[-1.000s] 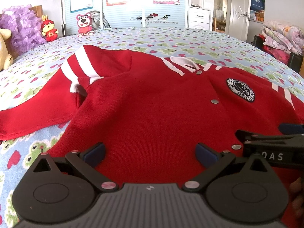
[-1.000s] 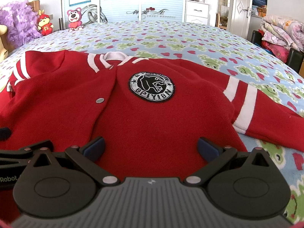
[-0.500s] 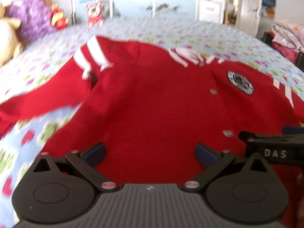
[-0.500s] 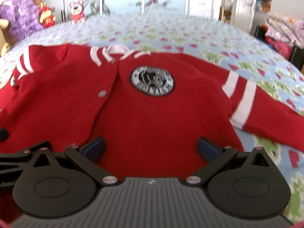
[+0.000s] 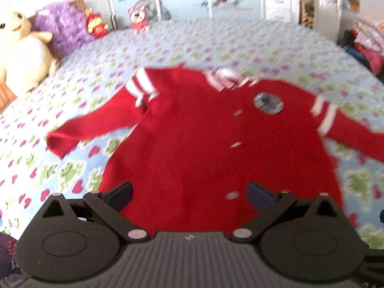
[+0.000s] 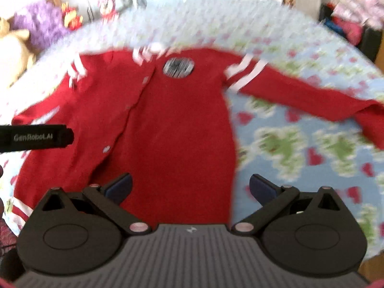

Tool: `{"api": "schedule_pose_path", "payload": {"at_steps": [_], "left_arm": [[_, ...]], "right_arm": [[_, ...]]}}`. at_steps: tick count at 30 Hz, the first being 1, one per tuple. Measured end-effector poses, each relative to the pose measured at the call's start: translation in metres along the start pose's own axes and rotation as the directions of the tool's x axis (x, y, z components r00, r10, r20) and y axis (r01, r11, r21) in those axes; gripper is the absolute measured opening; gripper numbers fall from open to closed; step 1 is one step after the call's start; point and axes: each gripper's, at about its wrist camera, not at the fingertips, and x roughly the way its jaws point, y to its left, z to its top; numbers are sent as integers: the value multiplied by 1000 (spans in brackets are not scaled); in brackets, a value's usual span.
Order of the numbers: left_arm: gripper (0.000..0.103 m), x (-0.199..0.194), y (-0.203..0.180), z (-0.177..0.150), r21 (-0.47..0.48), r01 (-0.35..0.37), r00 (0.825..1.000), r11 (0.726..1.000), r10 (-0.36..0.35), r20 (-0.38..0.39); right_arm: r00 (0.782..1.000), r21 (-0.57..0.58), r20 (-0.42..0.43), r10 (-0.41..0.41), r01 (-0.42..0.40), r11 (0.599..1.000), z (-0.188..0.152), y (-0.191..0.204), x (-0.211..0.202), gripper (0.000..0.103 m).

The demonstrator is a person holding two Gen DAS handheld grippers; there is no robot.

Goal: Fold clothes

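Note:
A red cardigan (image 5: 196, 139) with white sleeve stripes, snap buttons and a round black chest badge lies flat, front up, on the bed, both sleeves spread out. It also shows in the right wrist view (image 6: 172, 120). My left gripper (image 5: 189, 193) is open and empty above the hem. My right gripper (image 6: 189, 187) is open and empty above the hem's right side. The left gripper's body (image 6: 33, 136) shows at the left of the right wrist view. Both views are blurred.
The bed (image 5: 72, 91) has a blue sheet with frogs and hearts. Plush toys (image 5: 26, 55) sit along its far left edge. A pile of bedding (image 5: 367, 45) lies at the right, beside a door and white drawers.
Both grippers have pulled back and up from the cardigan, so the whole garment and both sleeves show. Both stay open.

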Motion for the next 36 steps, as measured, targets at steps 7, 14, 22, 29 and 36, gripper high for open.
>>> {"api": "schedule_pose_path", "payload": {"at_steps": [7, 14, 22, 29, 36], "left_arm": [[103, -57, -76, 18, 84, 131, 985, 988, -139, 103], [103, -90, -151, 26, 184, 231, 957, 955, -258, 135], [103, -103, -220, 22, 241, 358, 921, 902, -383, 65], [97, -65, -223, 34, 219, 314, 947, 924, -321, -7], [93, -67, -139, 87, 72, 305, 949, 950, -310, 65]], "right_arm": [[973, 152, 215, -88, 56, 987, 1, -71, -62, 101], [948, 311, 264, -178, 91, 946, -7, -139, -81, 101], [906, 436, 324, -272, 112, 893, -20, -196, -78, 101], [946, 453, 196, -259, 146, 879, -26, -221, -46, 101], [919, 355, 348, -186, 55, 933, -21, -203, -71, 101]]}}
